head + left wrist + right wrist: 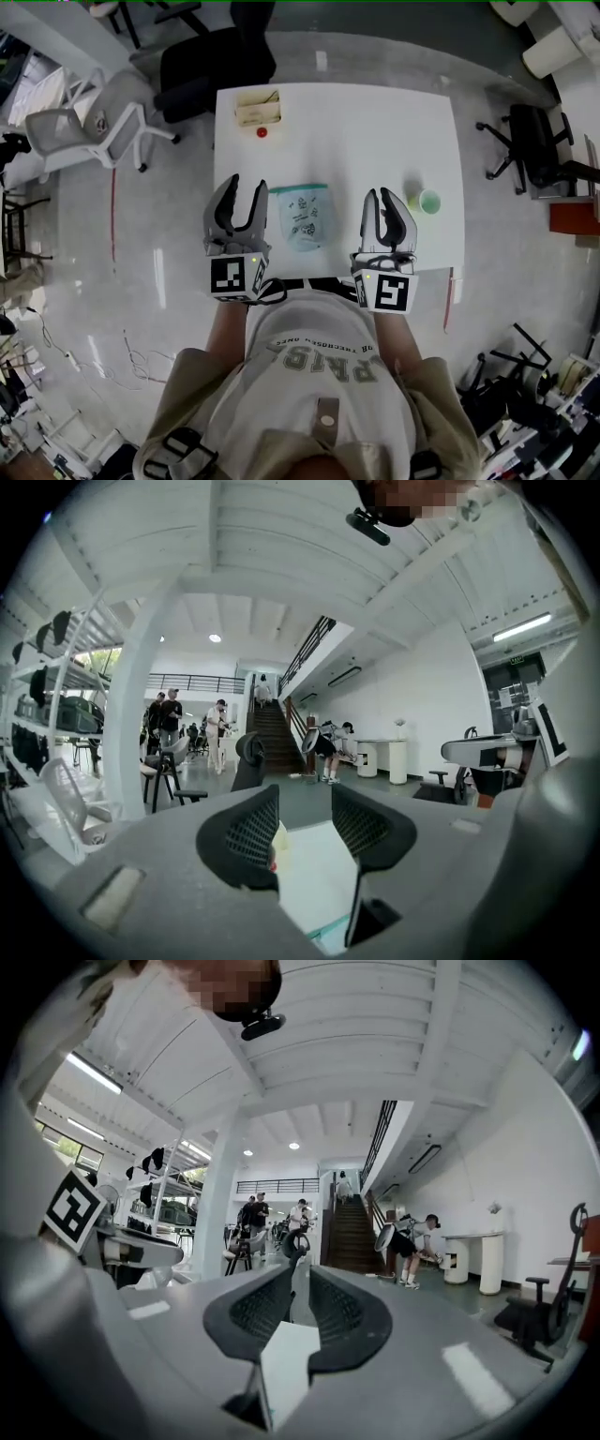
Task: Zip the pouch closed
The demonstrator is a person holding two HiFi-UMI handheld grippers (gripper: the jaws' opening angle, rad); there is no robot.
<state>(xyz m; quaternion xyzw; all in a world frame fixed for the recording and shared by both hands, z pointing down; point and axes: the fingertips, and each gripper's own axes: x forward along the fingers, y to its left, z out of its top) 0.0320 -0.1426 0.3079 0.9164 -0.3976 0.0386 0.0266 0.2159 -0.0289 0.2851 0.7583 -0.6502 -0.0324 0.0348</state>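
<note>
Two hand-held grippers hover level over a white worktop (356,122), both empty. The left gripper (246,184) is wide open; the right gripper (380,193) shows a narrow gap. The teal pouch (306,216) lies flat between and below them, untouched. Whether its zip is closed can't be made out.

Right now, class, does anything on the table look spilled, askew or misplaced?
Nothing stands out. The pouch lies flat on the table, the green cup stands upright to its right, and the wooden box and red ball sit at the far edge.
</note>
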